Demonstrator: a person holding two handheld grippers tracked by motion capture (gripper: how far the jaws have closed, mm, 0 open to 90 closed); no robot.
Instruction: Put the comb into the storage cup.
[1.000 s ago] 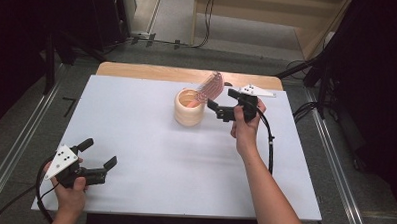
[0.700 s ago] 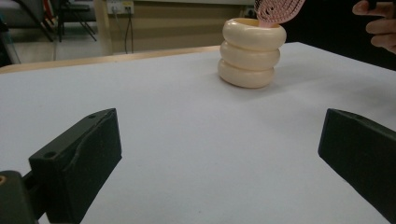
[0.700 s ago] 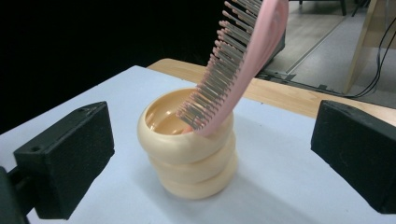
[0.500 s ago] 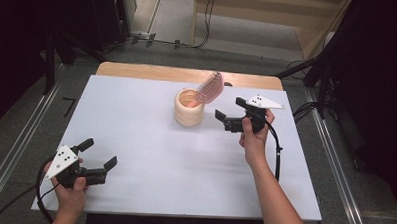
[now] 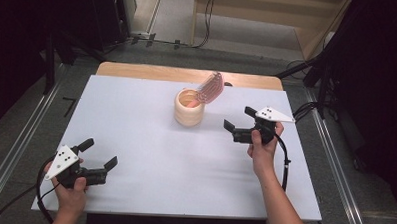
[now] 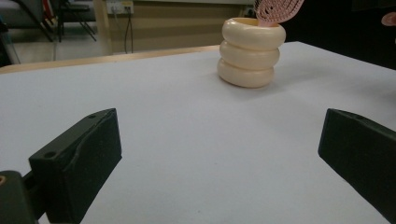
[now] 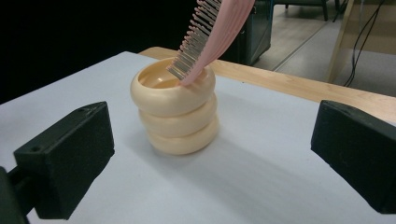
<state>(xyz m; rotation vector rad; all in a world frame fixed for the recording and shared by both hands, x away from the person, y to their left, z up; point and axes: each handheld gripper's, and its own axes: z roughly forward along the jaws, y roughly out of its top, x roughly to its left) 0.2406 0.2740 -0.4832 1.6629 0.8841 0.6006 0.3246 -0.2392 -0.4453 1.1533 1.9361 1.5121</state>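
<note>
The pink comb (image 7: 219, 32) leans in the cream holder (image 7: 175, 109), its top cut off.

light: even, overhead, white desk (image 5: 135, 140) bright | surroundings: dark | shadows: soft, faint beside cream holder (image 7: 173, 112) | blur: near claw jaws soft | glare: none

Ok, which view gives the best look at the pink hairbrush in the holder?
The right gripper view: the pink hairbrush is close, bristles plain, leaning out of the cream holder. The high view shows the whole brush head but small. The left gripper view catches its perforated back at the top edge.
</note>
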